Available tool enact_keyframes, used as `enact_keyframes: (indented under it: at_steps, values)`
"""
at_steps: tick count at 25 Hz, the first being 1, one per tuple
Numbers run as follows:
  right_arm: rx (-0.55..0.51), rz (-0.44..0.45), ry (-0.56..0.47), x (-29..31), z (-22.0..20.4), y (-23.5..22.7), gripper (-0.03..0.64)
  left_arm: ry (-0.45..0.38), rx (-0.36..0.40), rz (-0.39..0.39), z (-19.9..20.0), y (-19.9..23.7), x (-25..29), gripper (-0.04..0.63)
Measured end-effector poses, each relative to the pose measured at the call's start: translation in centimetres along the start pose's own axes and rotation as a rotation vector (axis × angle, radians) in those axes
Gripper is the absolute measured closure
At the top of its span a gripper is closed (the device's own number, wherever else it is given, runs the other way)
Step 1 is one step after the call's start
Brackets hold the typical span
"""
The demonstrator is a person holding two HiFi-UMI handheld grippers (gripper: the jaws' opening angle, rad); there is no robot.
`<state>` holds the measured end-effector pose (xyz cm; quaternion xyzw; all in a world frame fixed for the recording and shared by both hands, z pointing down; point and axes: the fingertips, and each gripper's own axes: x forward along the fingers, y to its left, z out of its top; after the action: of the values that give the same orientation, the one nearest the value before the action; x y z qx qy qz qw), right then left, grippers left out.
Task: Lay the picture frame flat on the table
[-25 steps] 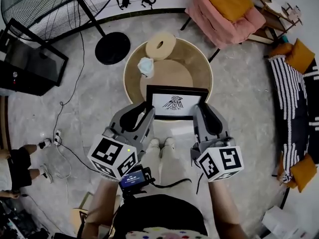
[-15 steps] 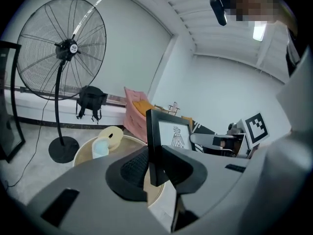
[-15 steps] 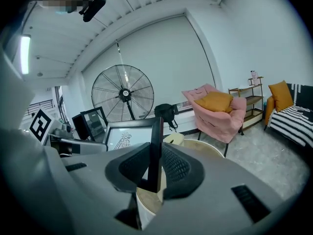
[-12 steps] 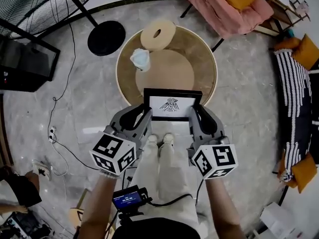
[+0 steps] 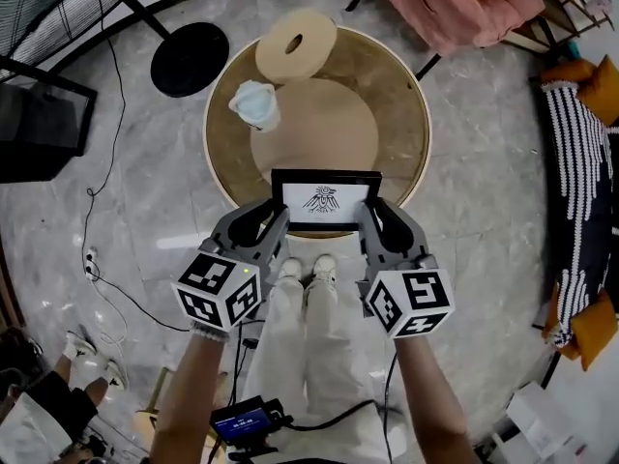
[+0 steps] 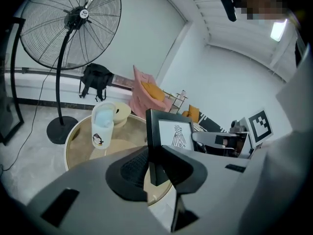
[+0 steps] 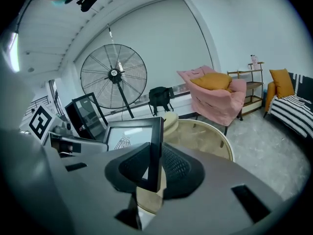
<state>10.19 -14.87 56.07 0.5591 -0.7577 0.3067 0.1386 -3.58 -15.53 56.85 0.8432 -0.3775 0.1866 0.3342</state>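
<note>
left gripper [image 5: 275, 218], right gripper [image 5: 371, 218] clamp picture frame [image 5: 326, 198]; head view alone shows shoes [image 5: 306, 269].

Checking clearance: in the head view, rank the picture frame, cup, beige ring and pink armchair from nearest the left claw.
1. Picture frame, gripped in the left claw.
2. Cup, left on the table.
3. Beige ring, table's far edge.
4. Pink armchair, beyond the table, right.
</note>
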Motion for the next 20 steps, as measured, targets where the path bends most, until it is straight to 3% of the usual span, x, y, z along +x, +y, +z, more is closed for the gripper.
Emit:
enact_keyframes:
  at_steps: [20]
  values:
    - [0.019, -0.042, 0.175, 9.4, -10.2, -5.2, 0.528, 0.192, -0.072, 0.077, -9.4, 6.7, 9.6, 0.499]
